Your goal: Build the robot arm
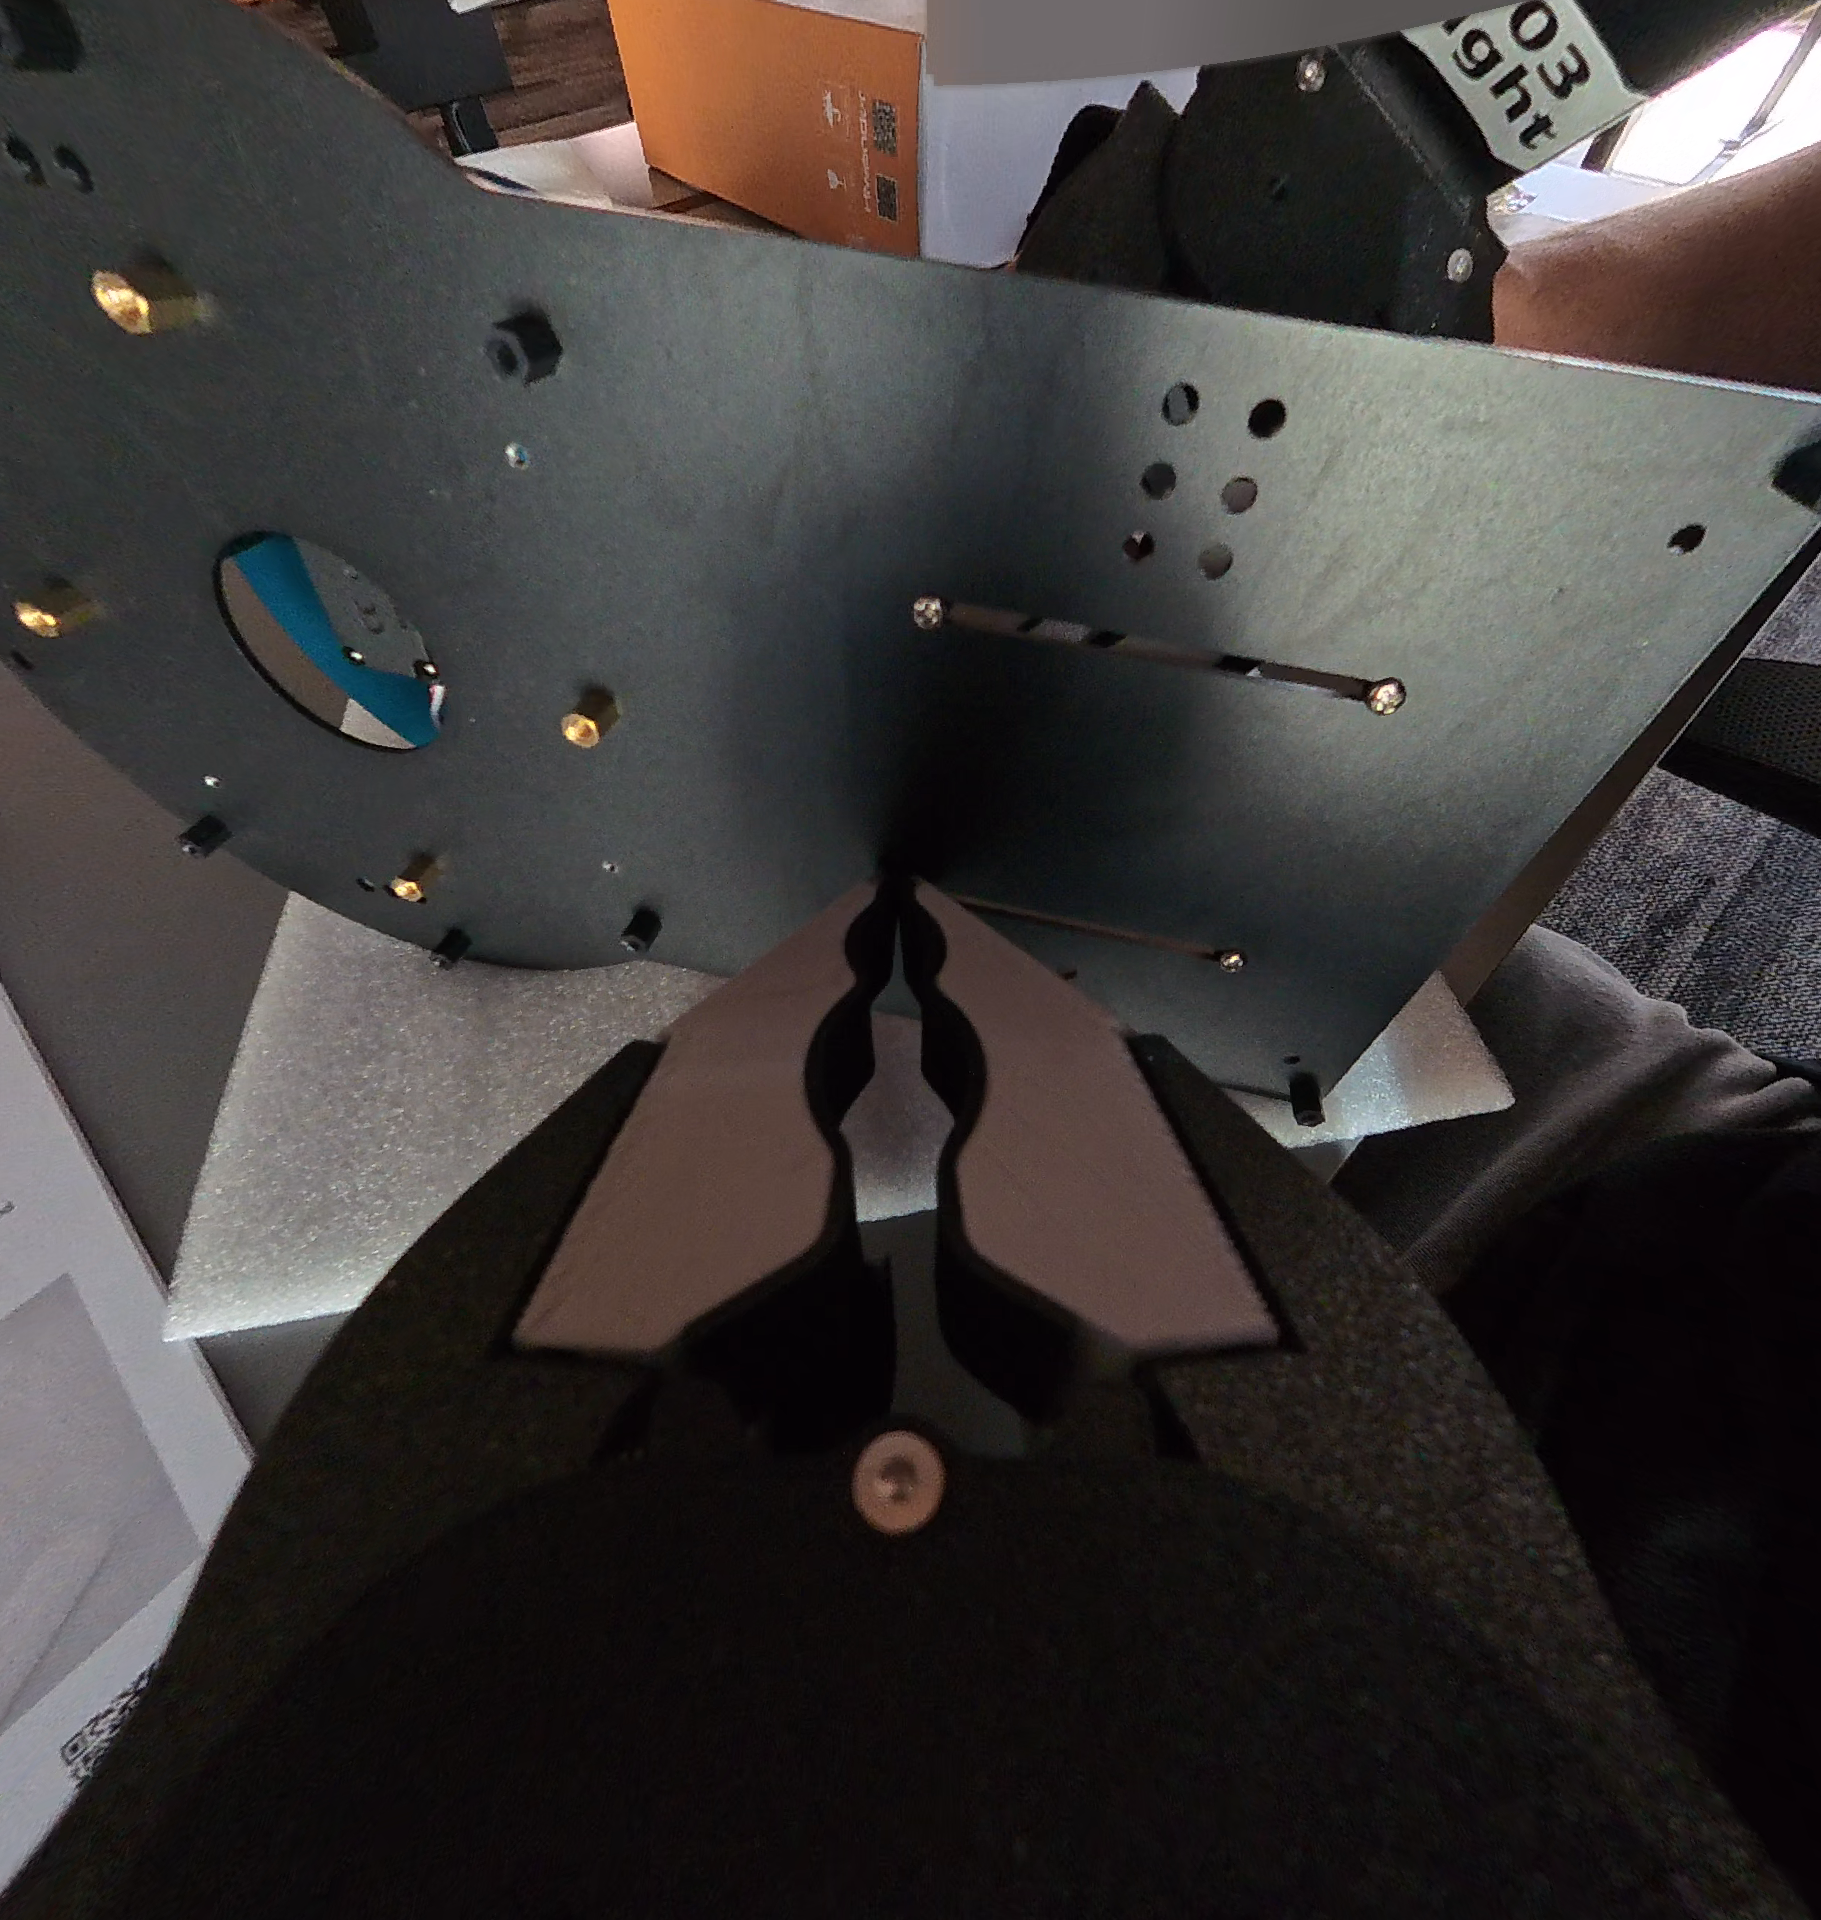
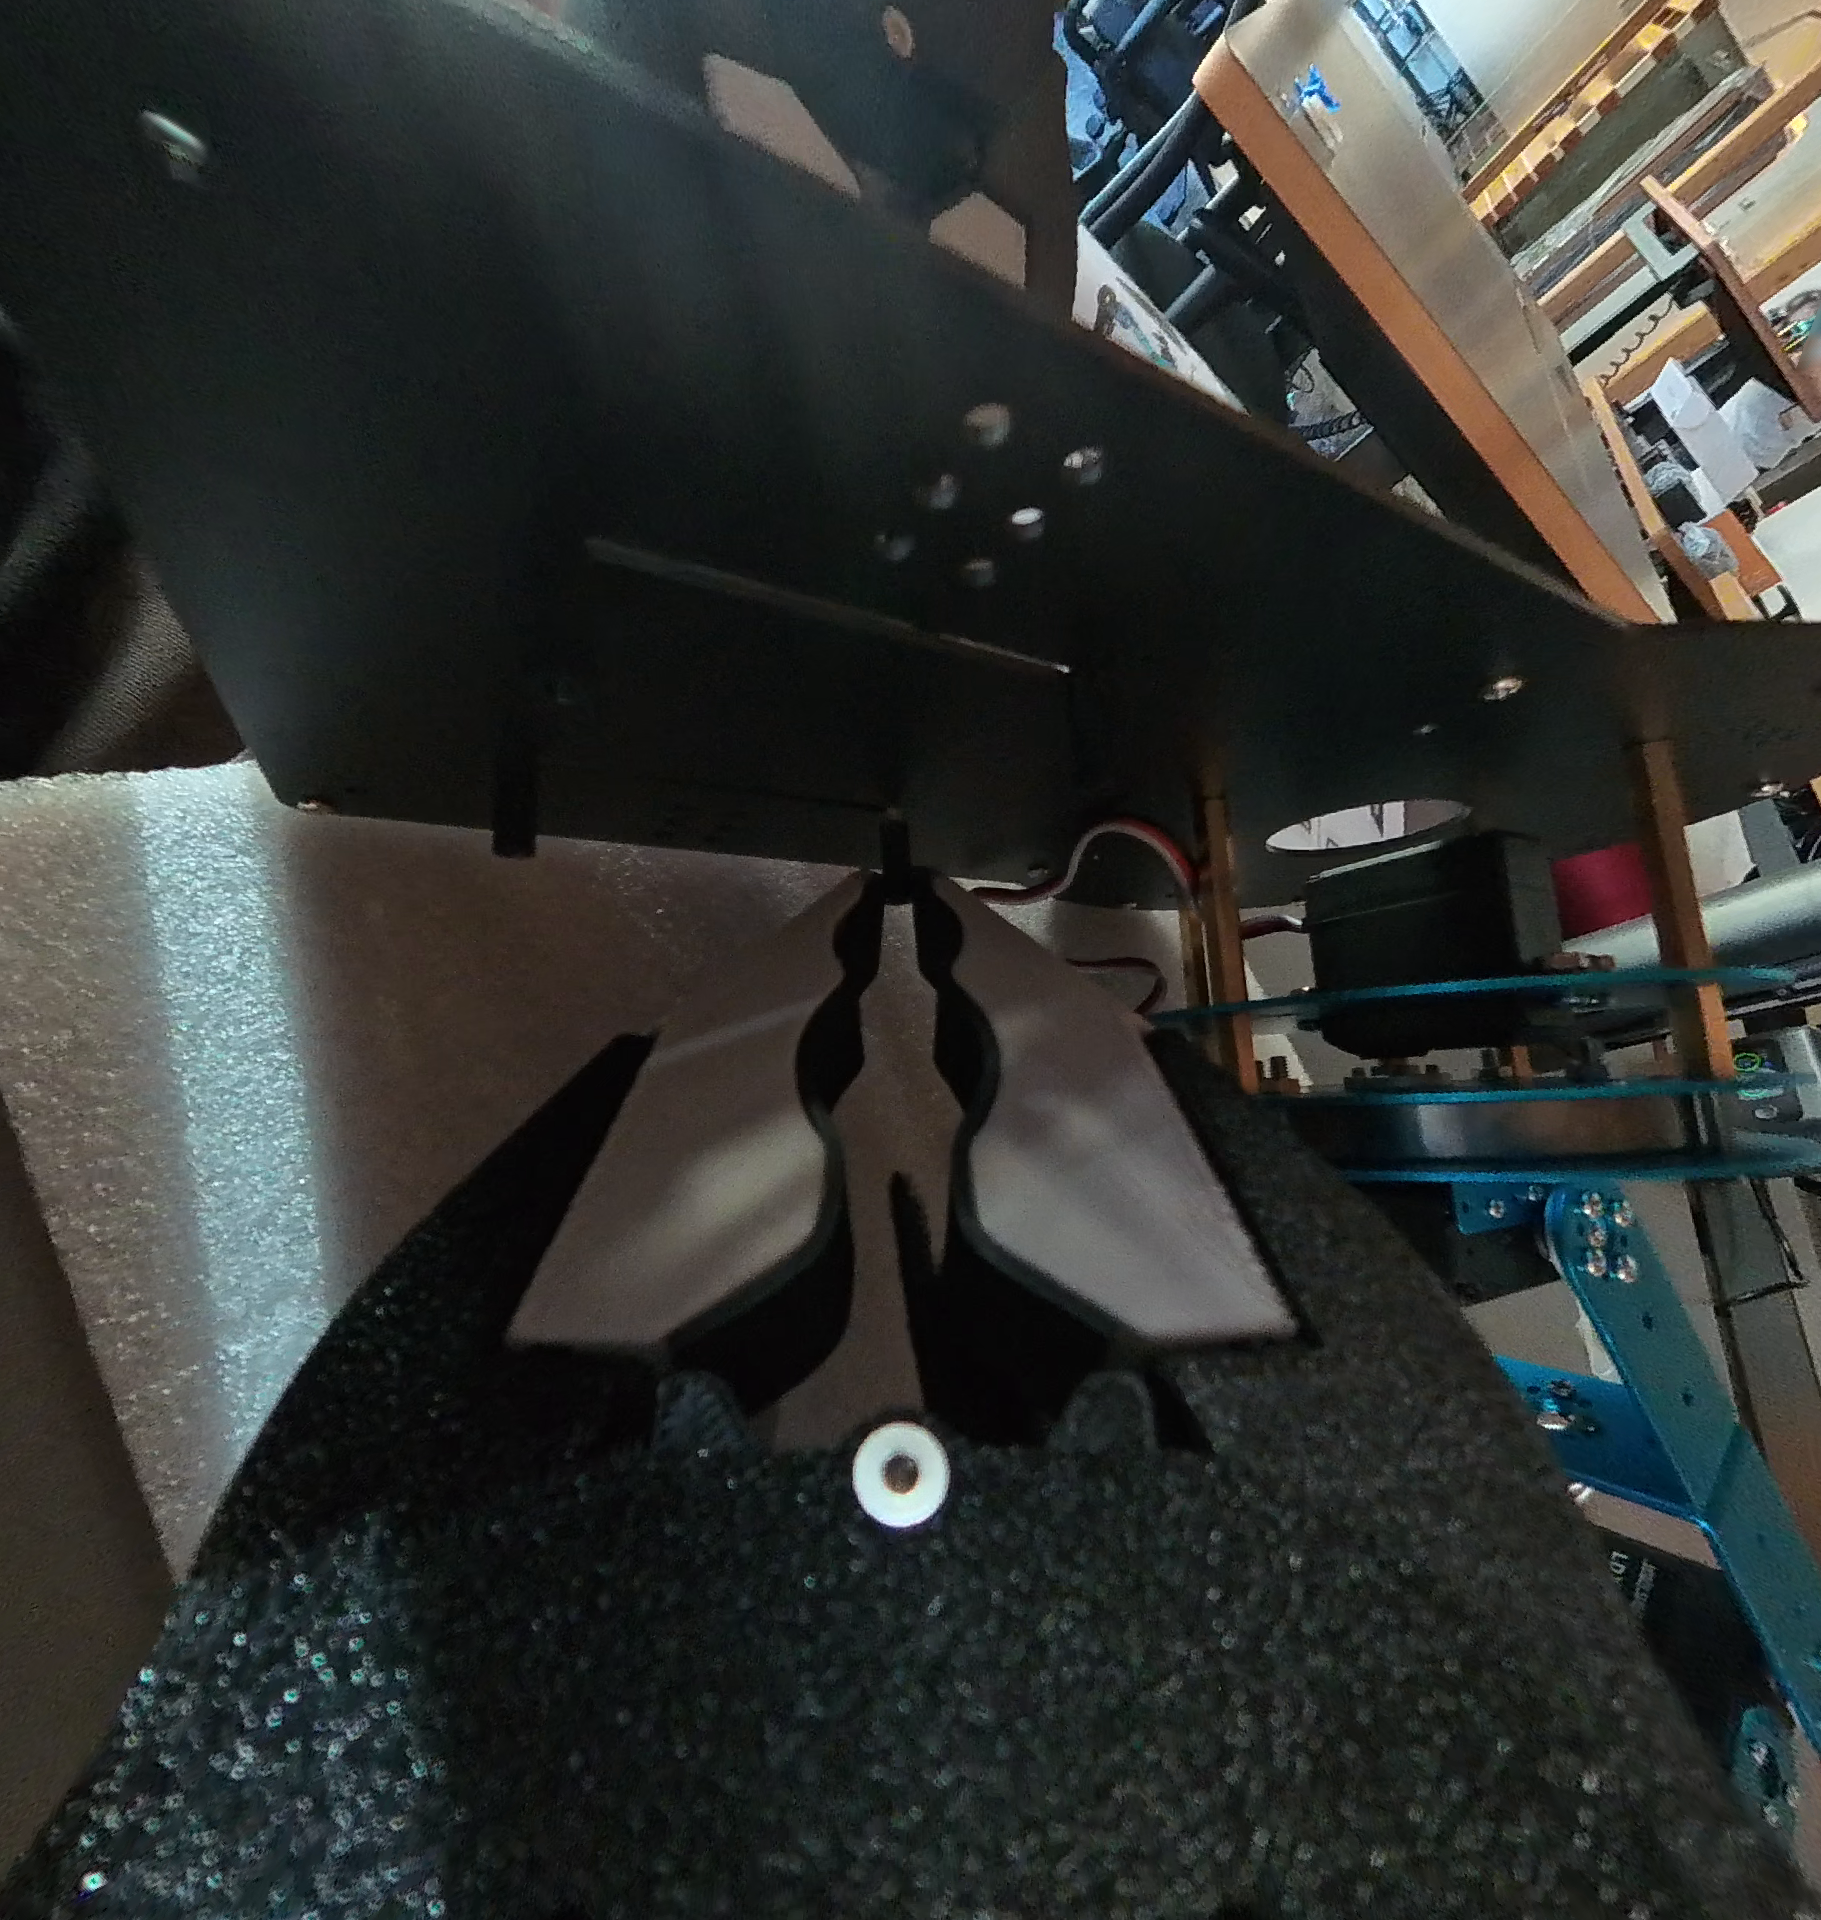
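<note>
A black metal plate (image 1: 781,520) with holes, slots, brass standoffs (image 1: 137,301) and black standoffs stands tilted over a white foam sheet (image 1: 449,1122). My left gripper (image 1: 901,896) is shut on the plate's lower edge. My right gripper (image 2: 898,878) is seen from under the same plate (image 2: 573,468). Its tips are closed on a small black standoff (image 2: 895,840) that hangs from the plate. The right gripper's body also shows behind the plate's top edge in the left wrist view (image 1: 1301,197).
A black servo (image 2: 1425,914) with red and white wires and blue robot-arm brackets (image 2: 1633,1330) hang below the plate. An orange box (image 1: 781,104) stands behind, a printed white sheet (image 1: 44,1403) lies left, and a person's arm (image 1: 1695,281) is at the upper right. Shelving (image 2: 1612,260) is far right. The grippers are tip to tip, or close to it.
</note>
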